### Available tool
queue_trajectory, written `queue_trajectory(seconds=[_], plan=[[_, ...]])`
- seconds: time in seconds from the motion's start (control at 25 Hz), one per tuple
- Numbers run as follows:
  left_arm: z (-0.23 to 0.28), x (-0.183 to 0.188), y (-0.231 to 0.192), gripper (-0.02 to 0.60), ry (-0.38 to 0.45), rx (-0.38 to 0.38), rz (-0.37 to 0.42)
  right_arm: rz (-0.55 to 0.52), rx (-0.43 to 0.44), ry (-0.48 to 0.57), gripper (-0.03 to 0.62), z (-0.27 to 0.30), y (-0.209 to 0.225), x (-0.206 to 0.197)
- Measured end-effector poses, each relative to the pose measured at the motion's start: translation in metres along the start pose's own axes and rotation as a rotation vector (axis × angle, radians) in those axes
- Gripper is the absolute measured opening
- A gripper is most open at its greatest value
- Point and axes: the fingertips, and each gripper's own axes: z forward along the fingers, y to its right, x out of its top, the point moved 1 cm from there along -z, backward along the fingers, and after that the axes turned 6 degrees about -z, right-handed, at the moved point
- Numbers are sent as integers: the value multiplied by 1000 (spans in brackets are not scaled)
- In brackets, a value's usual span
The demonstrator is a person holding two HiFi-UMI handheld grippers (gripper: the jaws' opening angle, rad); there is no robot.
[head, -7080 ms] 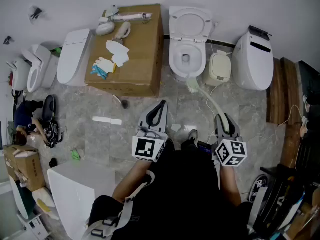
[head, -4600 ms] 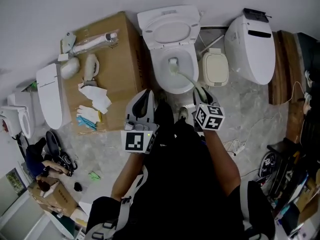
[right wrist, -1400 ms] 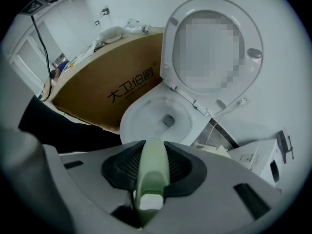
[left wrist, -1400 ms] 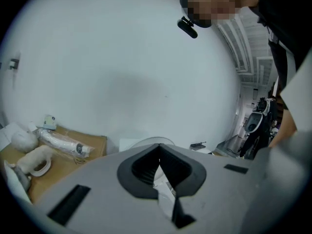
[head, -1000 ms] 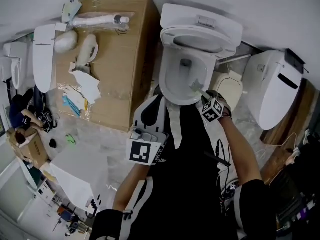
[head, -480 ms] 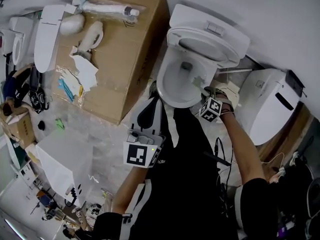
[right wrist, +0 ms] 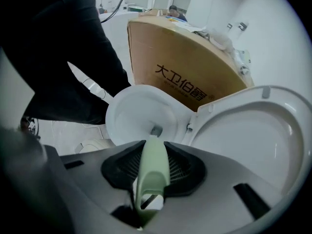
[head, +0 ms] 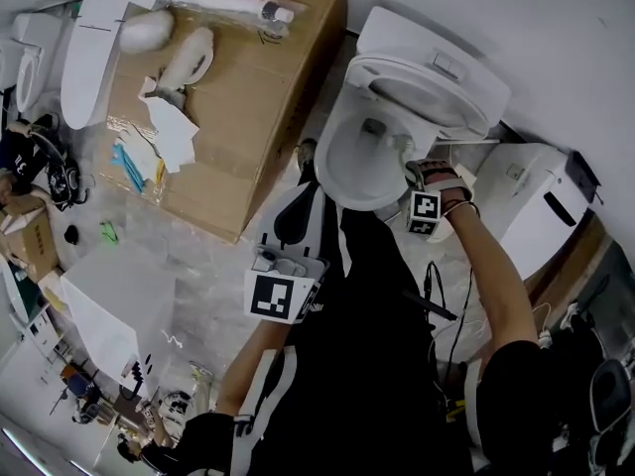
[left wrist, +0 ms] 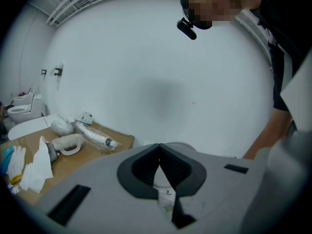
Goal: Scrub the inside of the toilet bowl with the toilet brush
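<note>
The white toilet bowl point(head: 347, 167) stands with its lid point(head: 427, 92) raised. My right gripper point(head: 411, 165) hangs over the bowl's right rim, shut on the pale green toilet brush handle point(right wrist: 152, 172). The handle runs forward down into the bowl point(right wrist: 131, 111). The brush head point(head: 399, 146) lies against the inner wall near the hinge. My left gripper point(head: 314, 188) sits at the bowl's front edge, shut, with nothing between its jaws. In the left gripper view its jaws point(left wrist: 159, 147) point at the white wall, and the toilet's top shows just past them.
A big cardboard box point(head: 238, 87) left of the toilet carries papers, gloves and a wrapped tube. A second toilet point(head: 526, 216) stands close on the right. A white ceramic piece point(head: 89, 48) lies far left, a white box point(head: 109, 296) lower left, and a cable point(head: 437, 296) by my legs.
The right gripper has carried the brush from the bowl's front right wall toward the back right, near the hinge. The left gripper stays shut at the bowl's front. My head view has swung.
</note>
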Motion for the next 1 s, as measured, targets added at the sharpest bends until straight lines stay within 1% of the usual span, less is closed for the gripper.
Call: queue_trajectory(seconds=[0.16, 0.44, 0.68, 1.0], plan=[[3, 9, -18, 8, -1, 1, -4, -146, 19, -16, 121, 2, 8, 9], [-2, 16, -46, 8, 6, 16, -17, -442, 15, -29, 121, 12, 21, 26], [-12, 15, -58, 8, 2, 32, -63, -610, 30, -30, 121, 14, 36, 47], [-38, 15, -84, 8, 32, 88, -90, -876, 41, -23, 121, 21, 50, 82]])
